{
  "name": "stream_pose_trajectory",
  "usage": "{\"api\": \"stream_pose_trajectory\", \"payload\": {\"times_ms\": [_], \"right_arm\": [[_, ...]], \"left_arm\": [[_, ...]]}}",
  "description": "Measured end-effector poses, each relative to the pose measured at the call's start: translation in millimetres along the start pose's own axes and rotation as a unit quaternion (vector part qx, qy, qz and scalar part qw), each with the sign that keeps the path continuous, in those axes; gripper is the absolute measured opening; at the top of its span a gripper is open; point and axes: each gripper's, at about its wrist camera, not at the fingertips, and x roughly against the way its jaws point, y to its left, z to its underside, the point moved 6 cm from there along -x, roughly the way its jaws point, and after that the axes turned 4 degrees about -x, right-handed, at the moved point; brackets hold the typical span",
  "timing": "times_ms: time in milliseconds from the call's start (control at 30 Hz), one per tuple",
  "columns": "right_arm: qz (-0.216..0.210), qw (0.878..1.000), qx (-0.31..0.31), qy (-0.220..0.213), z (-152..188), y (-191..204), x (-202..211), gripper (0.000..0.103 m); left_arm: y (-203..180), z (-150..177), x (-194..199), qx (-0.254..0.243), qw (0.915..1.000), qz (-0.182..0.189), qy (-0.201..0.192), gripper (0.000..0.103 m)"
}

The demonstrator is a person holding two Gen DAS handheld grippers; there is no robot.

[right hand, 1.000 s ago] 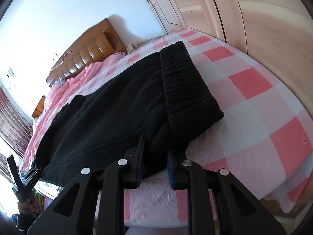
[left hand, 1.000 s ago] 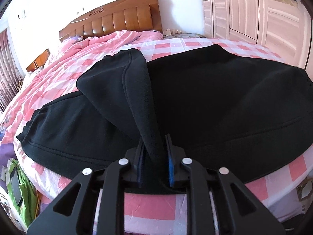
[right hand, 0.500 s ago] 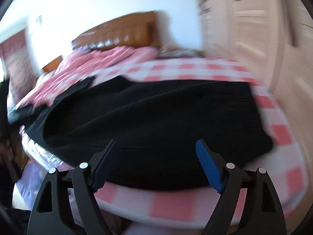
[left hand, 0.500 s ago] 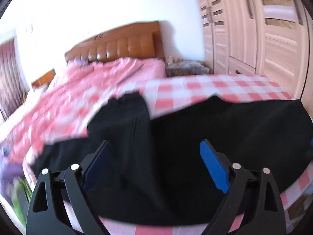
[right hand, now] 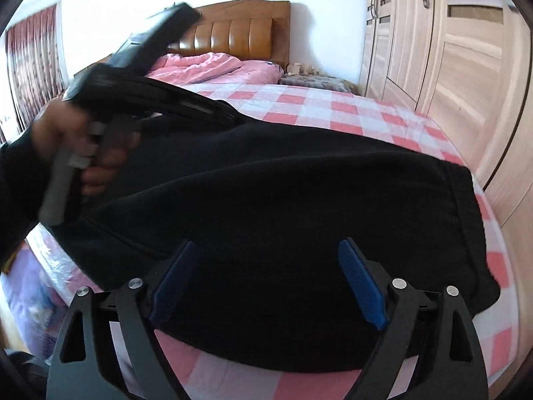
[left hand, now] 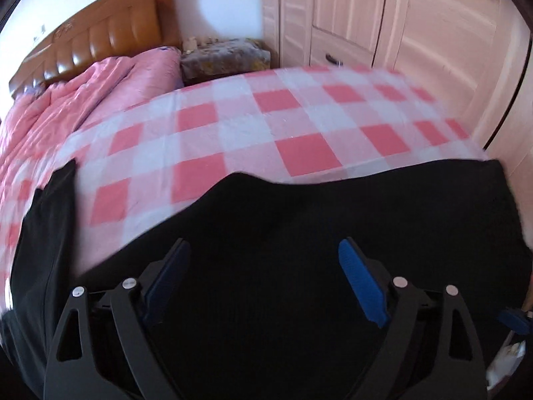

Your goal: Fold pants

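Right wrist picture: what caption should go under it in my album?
Open right gripper hovers over black pants lying on a pink checked bed.

both wrist cameras look forward and down along their own fingers, close above the black fleece pants (left hand: pixel 299 233) – left view toward the pale wooden wardrobe (left hand: pixel 383 16), right view (right hand: pixel 266 200) toward the brown padded headboard (right hand: pixel 240 30); both share the pink checked bedsheet (left hand: pixel 233 126).

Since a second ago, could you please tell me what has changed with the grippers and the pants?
Both let go: the left gripper and right gripper were clamped on the black pants; their jaws have just been opening and now stand wide, nothing between them. The pants stay on the checked bed.
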Motion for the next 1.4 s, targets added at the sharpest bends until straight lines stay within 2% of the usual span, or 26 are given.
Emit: {"api": "stream_pose_trajectory", "payload": {"times_ms": [33,100,233,300,367,500,600,700,767,867,900,1000,1267,1400], "right_arm": [[0.003,1.0,-0.003,0.012,2,-3,-6,0.086],[0.004,0.999,-0.012,0.035,10,-9,-16,0.088],[-0.001,0.999,-0.001,0.049,15,-11,-15,0.088],[-0.006,0.999,-0.004,0.054,18,-13,-12,0.088],[-0.005,0.998,-0.003,0.055,21,-14,-8,0.088],[0.008,0.998,0.004,0.056,27,-11,-1,0.088],[0.008,0.999,0.009,0.049,22,-13,3,0.088],[0.063,0.998,-0.007,0.013,-2,-41,15,0.088],[0.078,0.997,-0.012,0.011,-13,-56,15,0.088],[0.141,0.989,-0.009,0.053,-10,-91,-5,0.088],[0.148,0.987,-0.008,0.067,-5,-96,-10,0.09],[0.111,0.991,-0.04,0.066,8,-110,-10,0.091],[0.109,0.991,-0.051,0.064,11,-106,-6,0.091],[0.097,0.99,-0.053,0.083,5,-107,-8,0.093]], "left_arm": [[-1,-1,-12,-0.007,0.9999,-0.011,0.01,0.091],[2,-4,-24,-0.013,0.9996,-0.022,0.012,0.102],[12,-13,-33,-0.007,0.9999,-0.015,-0.003,0.102],[18,-18,-43,-0.002,0.9988,-0.047,-0.011,0.102],[22,-21,-44,0.017,0.9991,-0.038,-0.006,0.102],[25,-22,-45,0.024,0.9994,-0.025,-0.005,0.102],[24,-22,-46,0.022,0.9993,-0.029,-0.008,0.102],[20,-22,-45,0.016,0.9991,-0.038,-0.011,0.102],[20,-22,-44,0.013,0.9989,-0.043,-0.012,0.102],[19,-22,-43,0.009,0.9987,-0.048,-0.013,0.102],[19,-22,-43,0.009,0.9987,-0.049,-0.014,0.102],[20,-22,-44,0.013,0.9989,-0.043,-0.013,0.102],[22,-22,-45,0.02,0.9992,-0.033,-0.012,0.102],[23,-22,-45,0.02,0.9992,-0.032,-0.011,0.102]]}}
